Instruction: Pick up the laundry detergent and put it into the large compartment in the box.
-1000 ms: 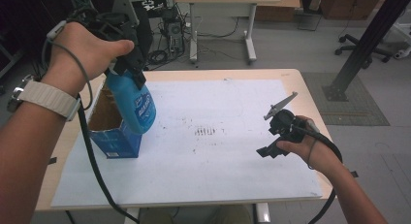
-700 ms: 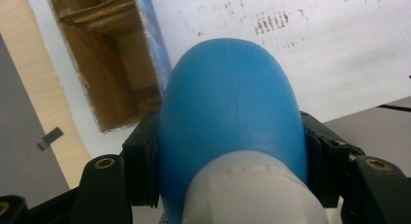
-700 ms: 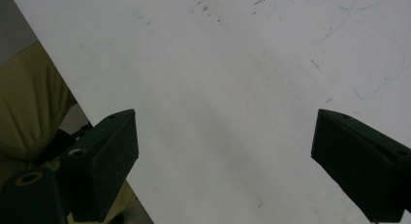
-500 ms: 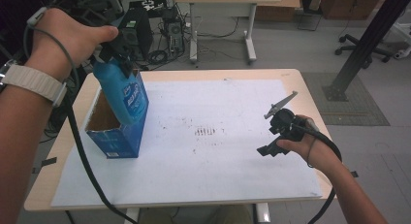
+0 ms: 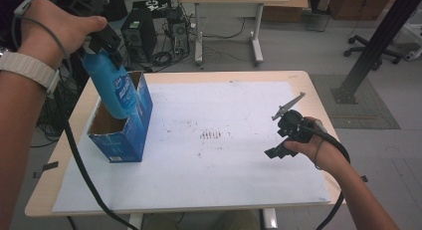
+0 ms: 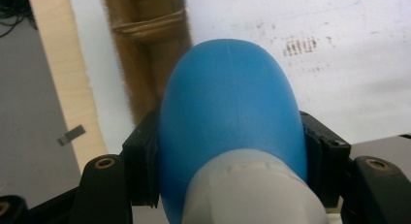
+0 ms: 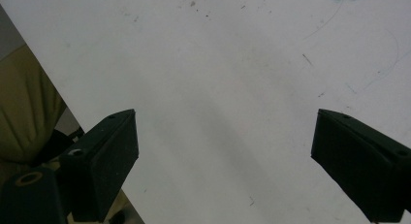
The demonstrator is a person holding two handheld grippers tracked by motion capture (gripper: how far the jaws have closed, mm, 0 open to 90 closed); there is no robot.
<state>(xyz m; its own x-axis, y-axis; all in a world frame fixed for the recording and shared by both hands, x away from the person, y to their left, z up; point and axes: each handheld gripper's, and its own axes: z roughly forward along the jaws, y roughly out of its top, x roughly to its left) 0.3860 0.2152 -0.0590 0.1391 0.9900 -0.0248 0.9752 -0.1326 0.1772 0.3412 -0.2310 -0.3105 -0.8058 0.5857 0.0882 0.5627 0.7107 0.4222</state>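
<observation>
The left gripper (image 5: 102,41) pinches the blue bottle (image 5: 110,85) near its neck, fingers (image 6: 140,170) pressed on both flanks, and since a second ago it has carried the bottle up and back, so that the base now dips into the open blue cardboard box (image 5: 124,135) less deeply; the bottle looks to be coming out. The right gripper (image 5: 286,135) waits with fingers spread over the white sheet (image 5: 224,180) on the tabletop (image 5: 303,80). Behind stand a desk (image 5: 239,1), a computer tower (image 5: 139,33) and cables on grey floor.

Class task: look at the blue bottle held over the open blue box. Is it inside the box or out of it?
Partly in. The blue bottle, gripped by the left tongs, hangs tilted, its base dipping below the rim of the blue box while most of it rises above.
</observation>
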